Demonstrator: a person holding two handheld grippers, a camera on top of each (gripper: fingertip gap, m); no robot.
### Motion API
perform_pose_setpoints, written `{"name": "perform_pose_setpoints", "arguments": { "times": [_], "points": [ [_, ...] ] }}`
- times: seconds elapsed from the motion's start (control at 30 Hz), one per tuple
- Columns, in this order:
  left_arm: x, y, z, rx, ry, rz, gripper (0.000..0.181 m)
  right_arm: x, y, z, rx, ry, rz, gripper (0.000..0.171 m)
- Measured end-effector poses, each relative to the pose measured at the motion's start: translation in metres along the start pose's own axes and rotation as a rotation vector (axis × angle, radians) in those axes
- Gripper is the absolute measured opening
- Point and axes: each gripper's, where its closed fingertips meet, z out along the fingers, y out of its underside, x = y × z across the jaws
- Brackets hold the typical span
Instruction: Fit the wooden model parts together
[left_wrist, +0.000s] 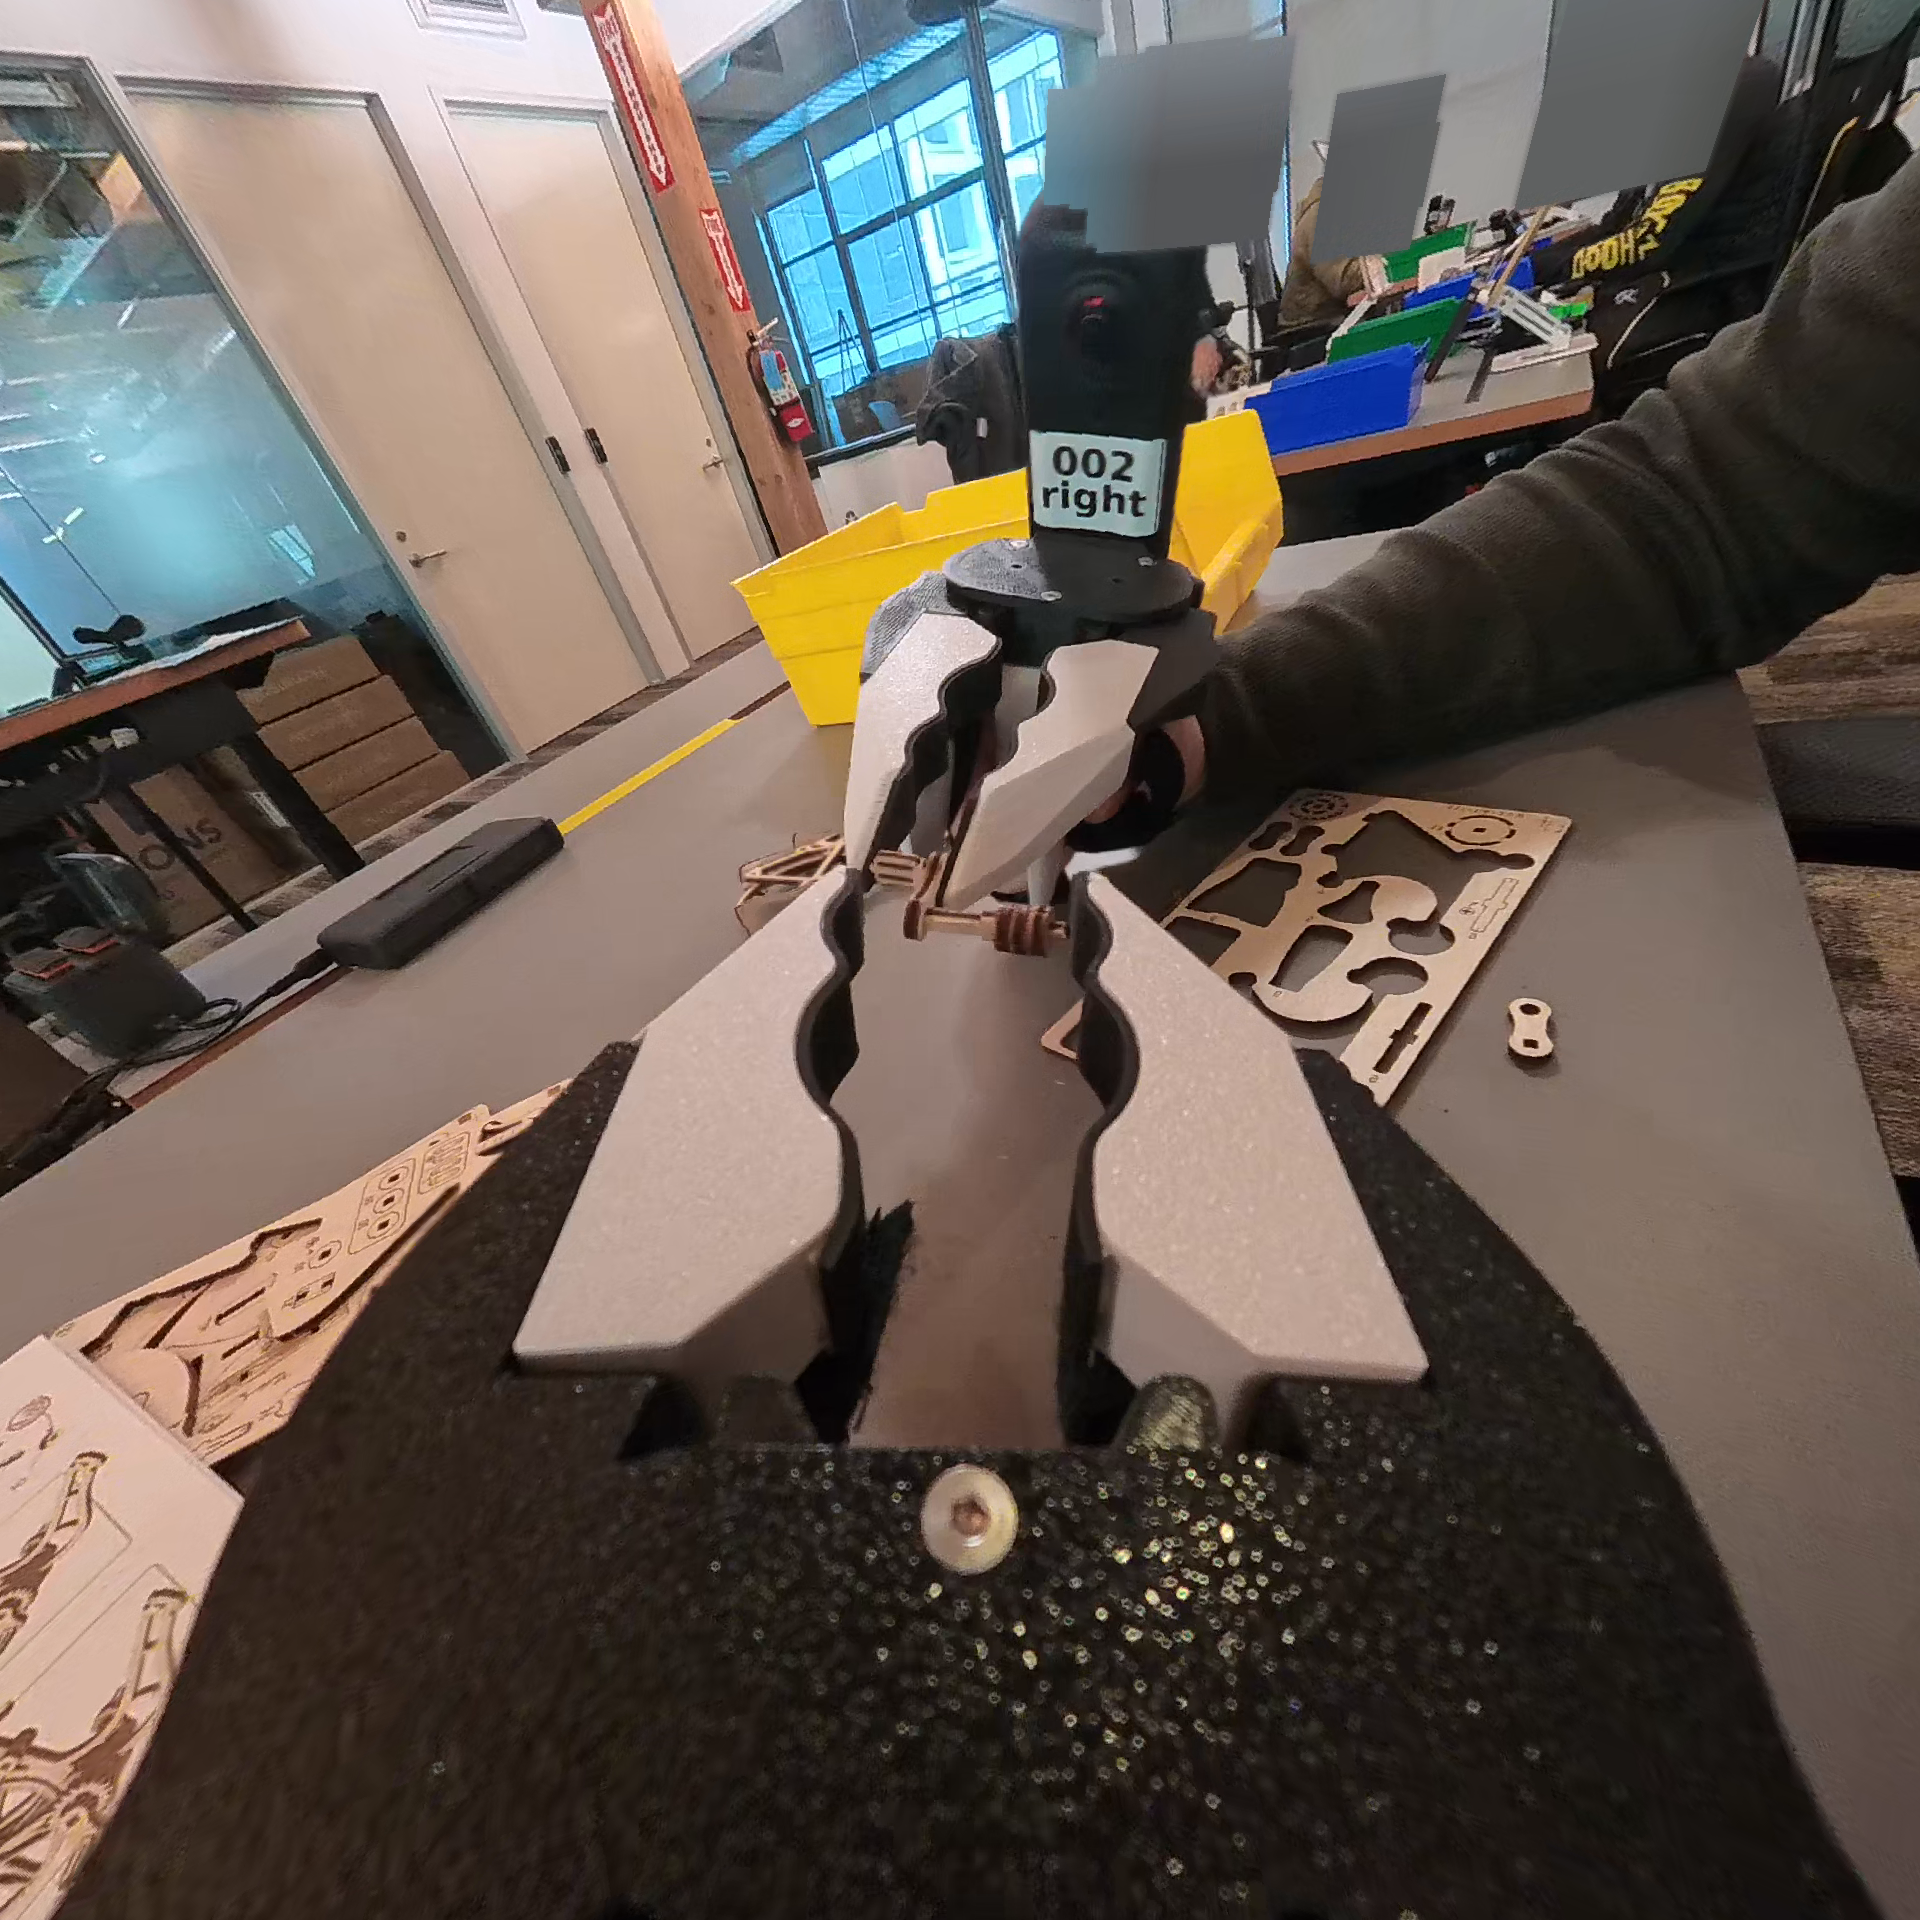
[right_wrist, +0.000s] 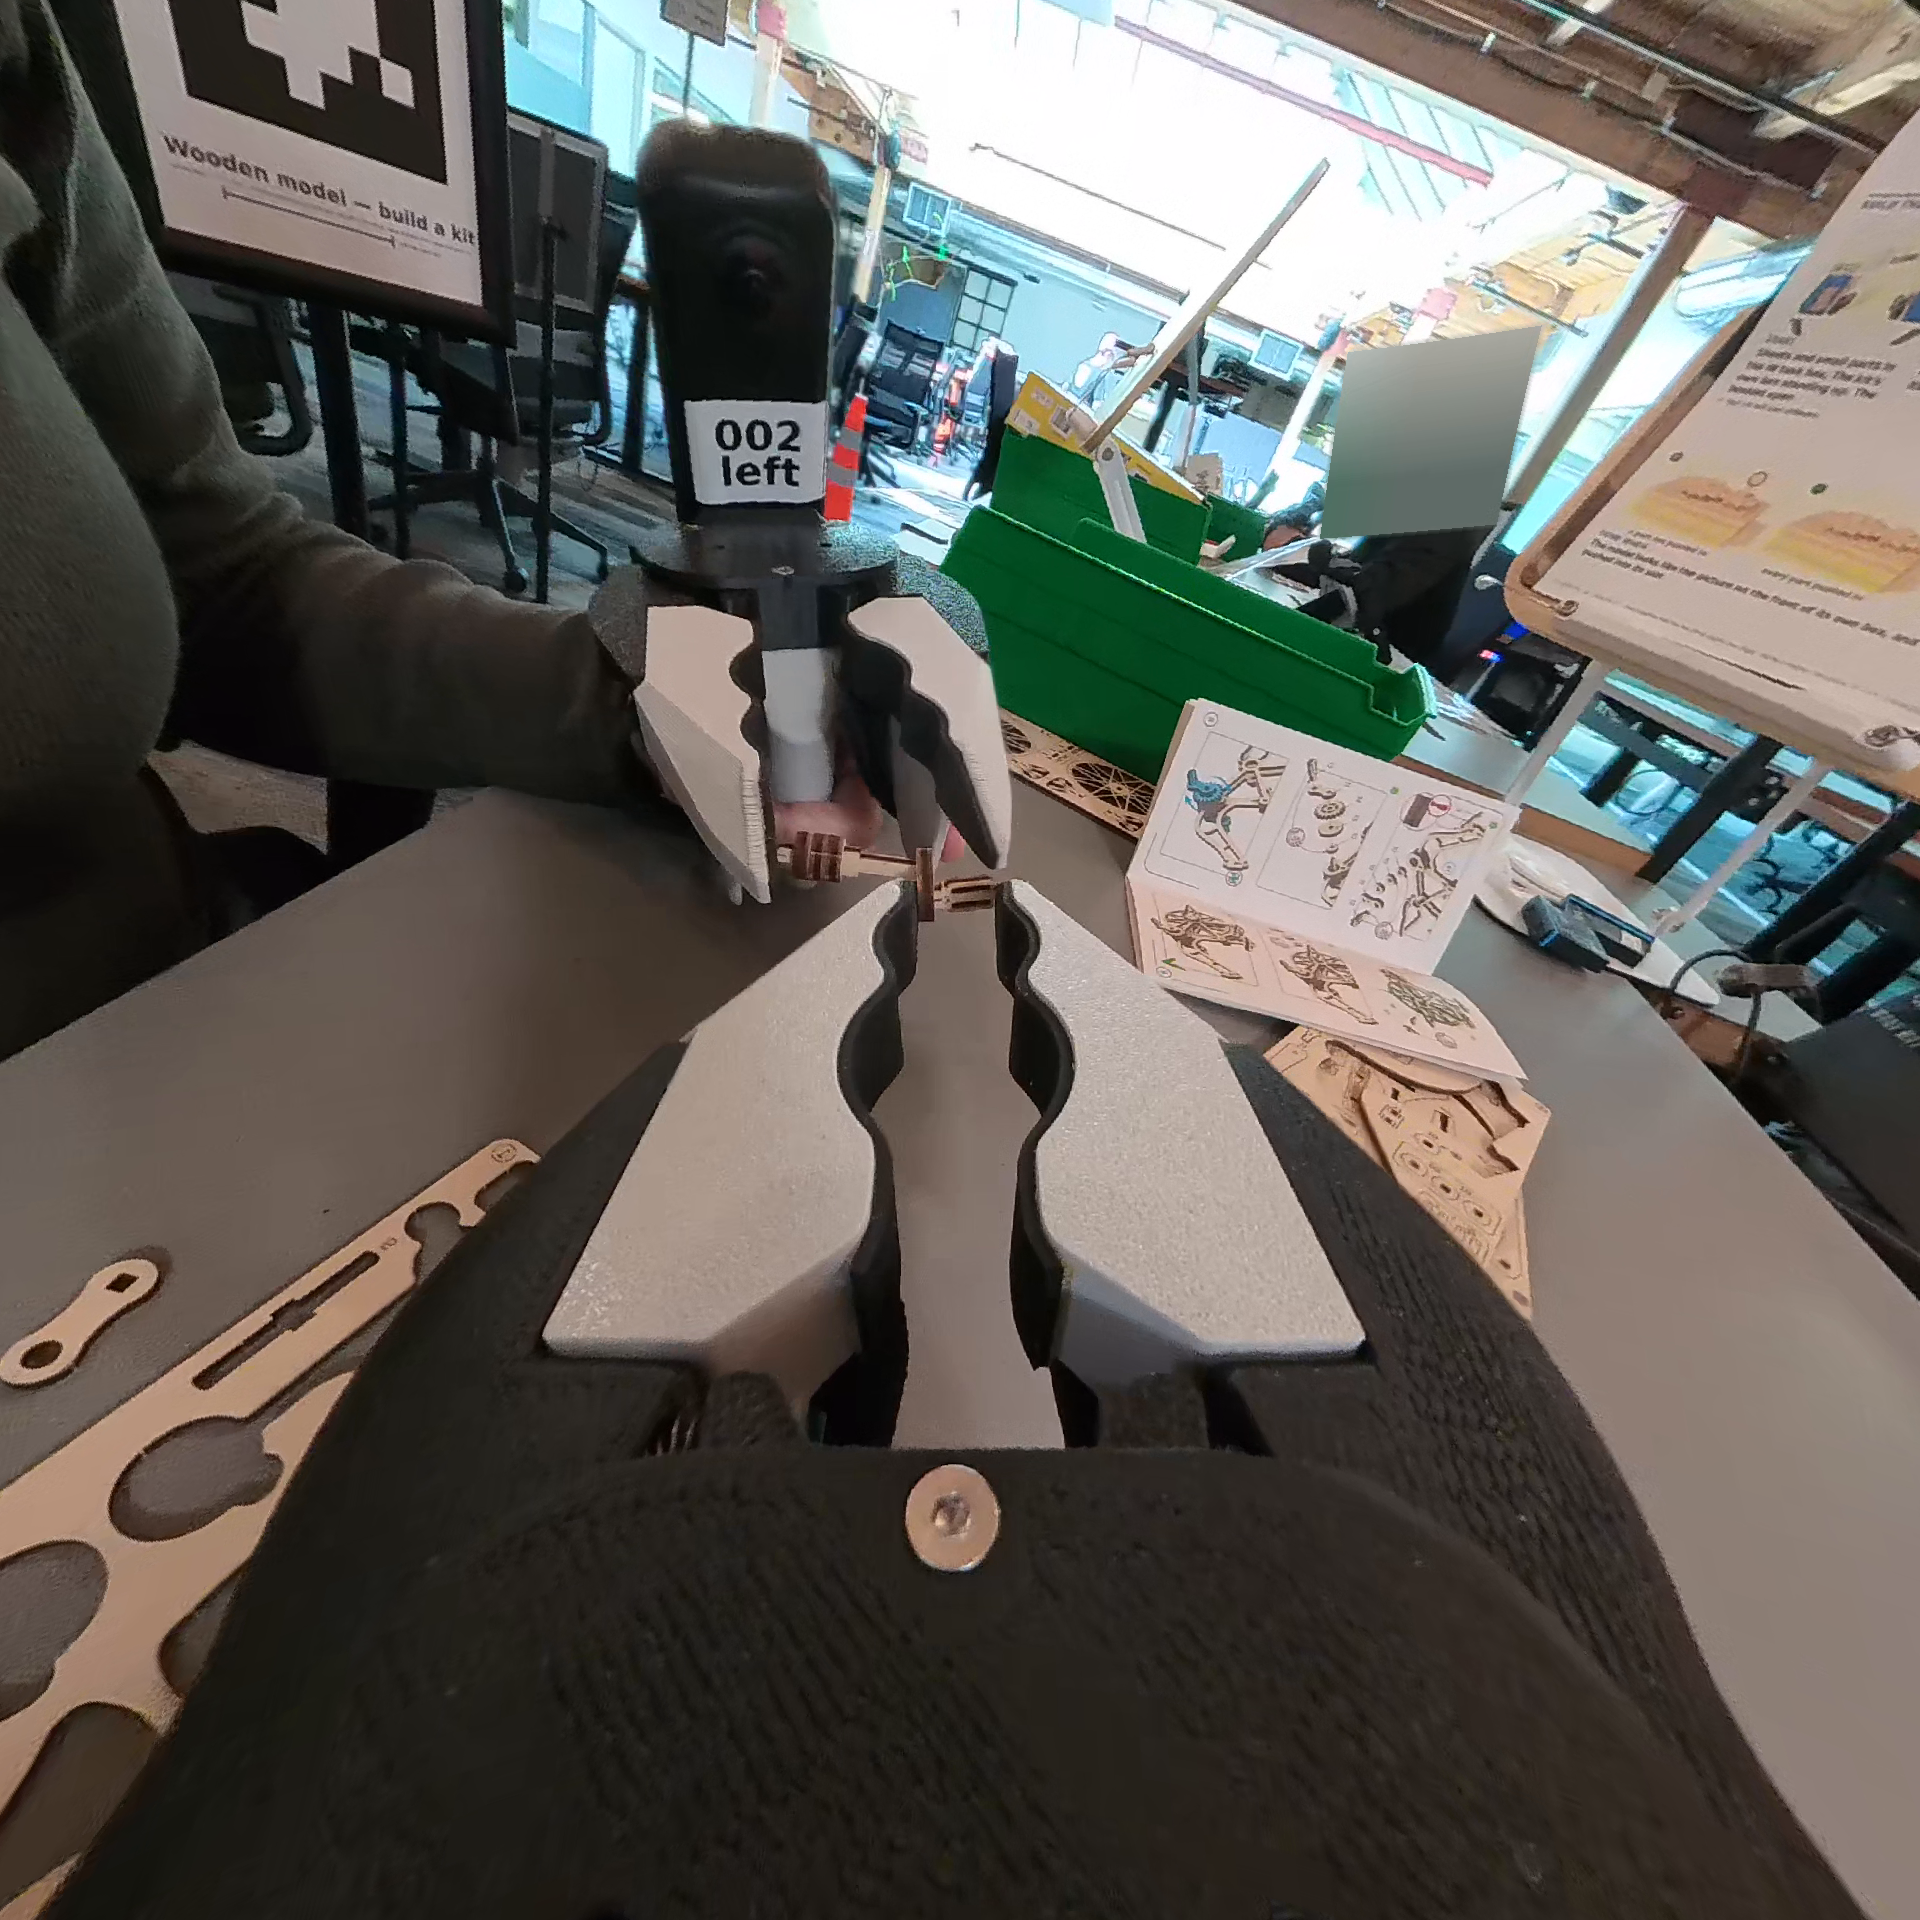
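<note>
A small wooden assembly (left_wrist: 987, 925), a thin axle with stacked discs at one end and a comb-like piece at the other, hangs just above the grey table (left_wrist: 1558, 1299). My right gripper (right_wrist: 954, 894) is shut on the comb end and the flat disc beside it. In the left wrist view it (left_wrist: 909, 878) comes down from the far side. My left gripper (left_wrist: 969, 888) is wide open around the assembly. The stacked-disc end (right_wrist: 805, 857) touches the inner face of one of its fingers (right_wrist: 727, 790). The left gripper also shows in the right wrist view (right_wrist: 873, 868).
A wooden sheet with cut-outs (left_wrist: 1351, 935) and a loose link piece (left_wrist: 1532, 1029) lie beside the right gripper. Another part sheet (left_wrist: 291, 1309) and an instruction booklet (right_wrist: 1309, 862) lie by the left. A yellow bin (left_wrist: 831, 613), a black box (left_wrist: 447, 883) and a green bin (right_wrist: 1143, 623) stand farther back. My left and right fingertips are right by each other.
</note>
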Motion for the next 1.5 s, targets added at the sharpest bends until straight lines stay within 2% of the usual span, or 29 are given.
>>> {"name": "perform_pose_setpoints", "arguments": {
  "times": [0.23,0.5,0.77,1.5],
  "points": [
    [0.0004,-0.0007,-0.0008,0.005,0.004,0.002,0.038,0.0016,-0.0024,-0.0016,0.018,-0.004,0.033,0.013],
    [0.0028,0.0020,0.0004,-0.017,0.012,0.031,0.029,0.0014,-0.0020,-0.0019,0.014,-0.018,0.058,0.013],
    [0.0025,0.0035,0.0003,-0.047,-0.029,0.170,0.028,0.0010,-0.0041,-0.0015,0.025,-0.052,0.155,0.012],
    [-0.0053,0.0065,-0.0011,-0.099,-0.107,0.213,0.029,0.0055,0.0000,0.0025,-0.013,0.021,0.099,0.012]
  ]
}}
